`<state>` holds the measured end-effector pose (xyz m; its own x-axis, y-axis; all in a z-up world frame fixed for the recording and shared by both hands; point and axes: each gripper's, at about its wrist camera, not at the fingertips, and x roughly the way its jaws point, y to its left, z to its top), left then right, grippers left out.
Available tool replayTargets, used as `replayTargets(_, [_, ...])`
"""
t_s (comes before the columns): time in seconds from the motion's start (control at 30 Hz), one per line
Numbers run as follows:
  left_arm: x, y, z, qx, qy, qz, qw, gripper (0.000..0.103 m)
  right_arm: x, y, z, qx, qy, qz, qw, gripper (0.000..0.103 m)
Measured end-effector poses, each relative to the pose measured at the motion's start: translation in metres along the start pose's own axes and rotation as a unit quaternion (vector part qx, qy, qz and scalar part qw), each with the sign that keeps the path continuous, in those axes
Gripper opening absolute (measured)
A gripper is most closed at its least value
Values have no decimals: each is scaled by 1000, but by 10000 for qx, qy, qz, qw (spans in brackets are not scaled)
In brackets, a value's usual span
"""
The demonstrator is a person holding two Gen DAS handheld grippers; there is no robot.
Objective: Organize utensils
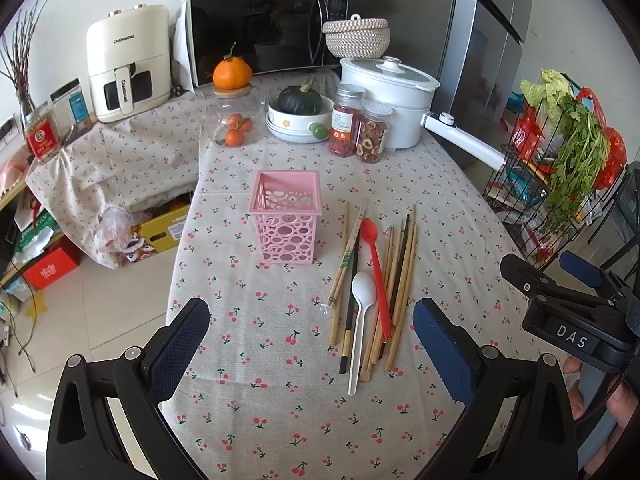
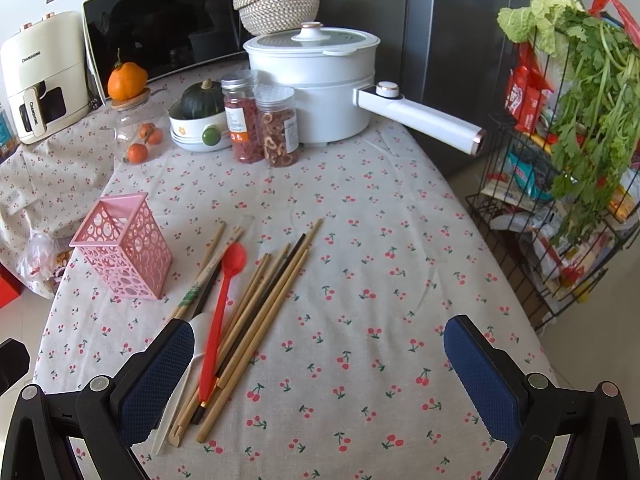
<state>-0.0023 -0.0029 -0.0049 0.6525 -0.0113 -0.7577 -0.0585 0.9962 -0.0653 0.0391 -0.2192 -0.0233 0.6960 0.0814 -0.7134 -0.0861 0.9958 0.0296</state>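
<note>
Left gripper point(image 1: 310, 344): fingers point(image 1: 182, 344) spread wide, holding nothing, above the tabletop point(image 1: 280, 420).
Right gripper point(image 2: 320, 376): fingers point(image 2: 480, 376) spread wide, empty; its left pad sits over the white spoon point(image 2: 188, 376).
Utensils: wooden and dark chopsticks point(image 1: 400, 276), red spoon point(image 1: 376, 268) and white spoon lie loose in a bundle, ahead of the left fingers toward the right pad.
Pink holder point(image 1: 285, 216): upright, perforated, ahead of the left fingers, just left of the bundle.
</note>
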Motion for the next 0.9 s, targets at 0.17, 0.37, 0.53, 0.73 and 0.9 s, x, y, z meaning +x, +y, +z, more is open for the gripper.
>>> replayTargets(0.17, [-1, 0, 0, -8, -13, 9, 10000, 103, 0, 0, -1, -21, 8, 9, 10000, 103])
replayTargets(0.37, [-1, 1, 0, -2, -8, 10, 10000, 103, 1, 1, 0, -21, 16, 12, 10000, 103])
replayTargets(0.53, [-1, 0, 1, 2, -6, 15, 10000, 103, 0, 1, 0, -18, 11, 22, 10000, 103])
replayTargets(0.73, [0, 0, 1, -3, -7, 7, 10000, 103, 0, 1, 0, -41, 10, 14, 10000, 103])
replayTargets(0.9, [0, 0, 1, 7, -4, 9, 10000, 103, 0, 2, -1, -65, 17, 16, 10000, 103])
